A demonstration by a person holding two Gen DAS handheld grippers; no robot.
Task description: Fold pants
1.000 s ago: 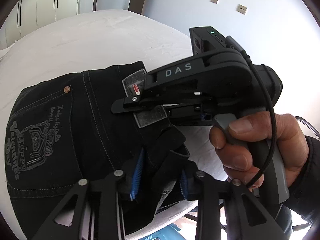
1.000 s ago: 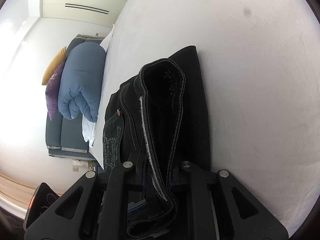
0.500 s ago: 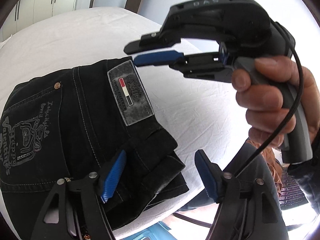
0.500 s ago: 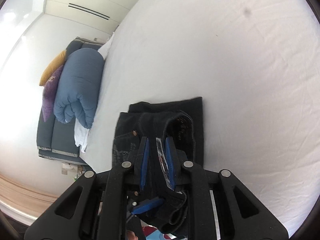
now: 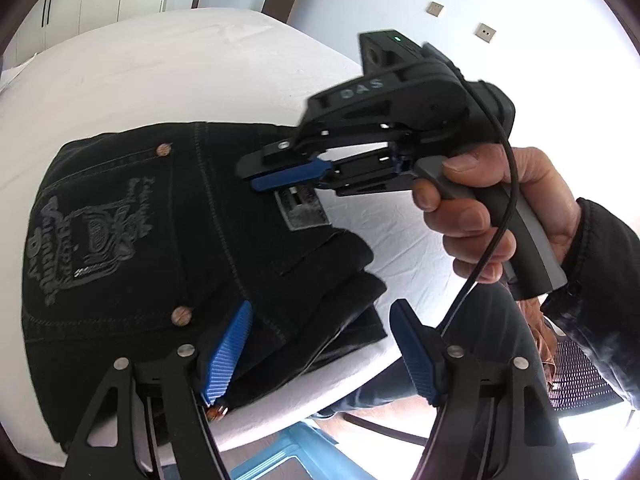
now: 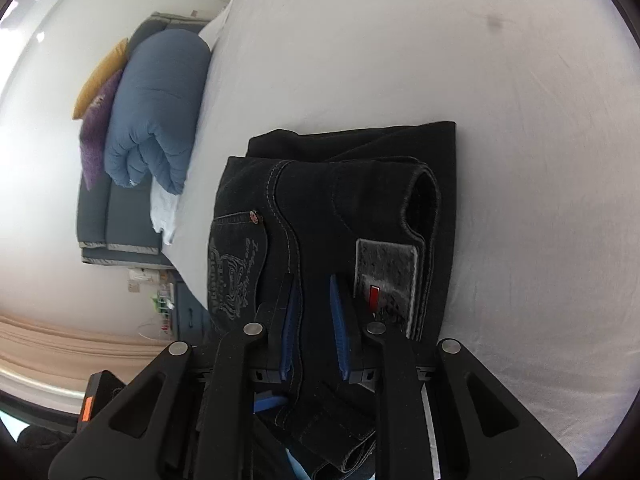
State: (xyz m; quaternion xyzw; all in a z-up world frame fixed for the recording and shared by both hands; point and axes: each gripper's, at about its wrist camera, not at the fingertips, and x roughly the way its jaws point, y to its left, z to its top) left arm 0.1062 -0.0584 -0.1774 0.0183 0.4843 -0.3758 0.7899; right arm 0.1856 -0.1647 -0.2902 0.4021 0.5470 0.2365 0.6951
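The black jeans [image 5: 168, 240] lie folded in a compact stack on the white bed [image 5: 120, 72], with the printed back pocket and grey waistband label facing up. They also show in the right wrist view [image 6: 344, 208]. My left gripper [image 5: 320, 354] is open and empty just above the stack's near corner at the bed edge. My right gripper [image 6: 314, 320] hovers over the waistband beside the label, its jaws a small gap apart with nothing between them. The right gripper also shows in the left wrist view [image 5: 288, 172], held in a hand above the label.
A rolled blue duvet [image 6: 156, 112] and purple and yellow cushions [image 6: 96, 120] rest on a grey sofa beyond the bed. The bed edge [image 5: 340, 384] runs close below my left gripper, with a blue object [image 5: 304, 452] on the floor under it.
Both grippers let go of the jeans, which now lie flat on the bed. My right gripper rose after releasing and has come back down over the label. My left gripper opened wide.
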